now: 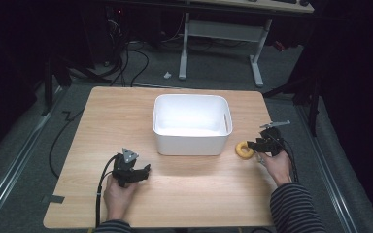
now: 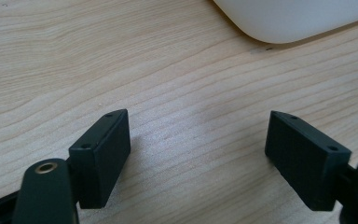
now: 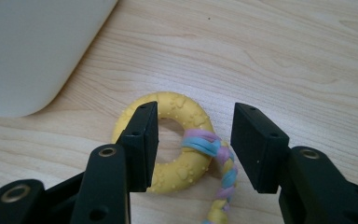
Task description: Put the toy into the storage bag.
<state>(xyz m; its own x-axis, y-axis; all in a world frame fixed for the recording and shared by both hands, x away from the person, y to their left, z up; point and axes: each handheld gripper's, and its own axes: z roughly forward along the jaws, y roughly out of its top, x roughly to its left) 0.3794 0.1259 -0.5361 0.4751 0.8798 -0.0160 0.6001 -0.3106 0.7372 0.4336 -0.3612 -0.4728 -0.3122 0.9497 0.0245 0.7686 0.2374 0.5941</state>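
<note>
A yellow ring toy [image 3: 177, 140] with a braided pastel rope [image 3: 219, 172] tied to it lies flat on the wooden table [image 1: 126, 111], just right of the white bin [image 1: 193, 124]. My right gripper [image 3: 194, 140] stands open over it, one jaw above the ring's hole, the other outside the ring past the rope knot. In the high view the ring [image 1: 243, 150] sits beside the right gripper [image 1: 261, 145]. My left gripper [image 1: 141, 171] rests open near the table's front left, nothing between its jaws, over bare wood [image 2: 191, 135].
The white bin [image 2: 298, 18] is a rounded rectangular tub in the table's middle, its inside white with nothing seen in it. Beyond the table are a desk frame [image 1: 218, 43] and cables [image 1: 136, 58] on the grey floor.
</note>
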